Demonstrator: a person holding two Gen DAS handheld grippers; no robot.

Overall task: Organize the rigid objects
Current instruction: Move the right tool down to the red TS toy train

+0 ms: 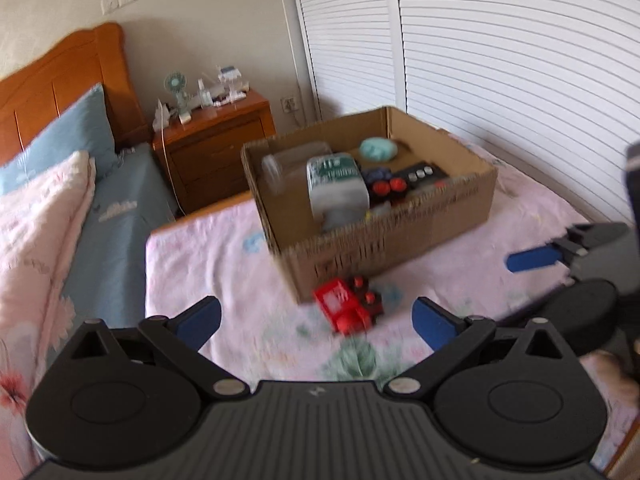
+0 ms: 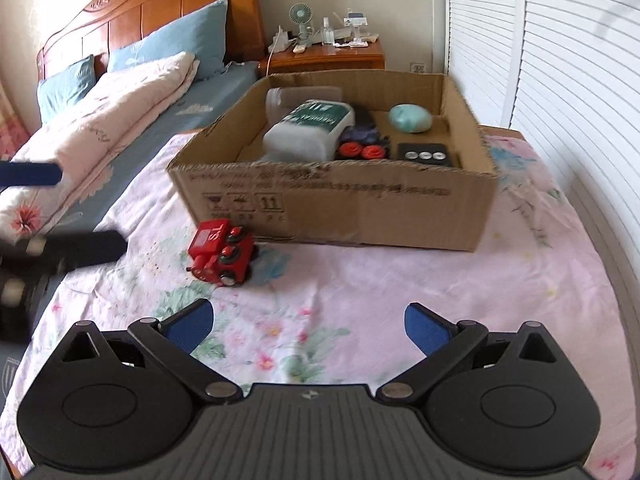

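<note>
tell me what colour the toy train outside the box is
Red with black wheels, clearest in the right wrist view: toy train.

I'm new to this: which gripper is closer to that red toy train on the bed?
Left, probably. The left gripper frames the red toy train; the right gripper hangs back, train ahead-left.

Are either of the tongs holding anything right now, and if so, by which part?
Nothing is held. The left tongs and right tongs are both open; the red toy train lies free on the bedspread.
</note>
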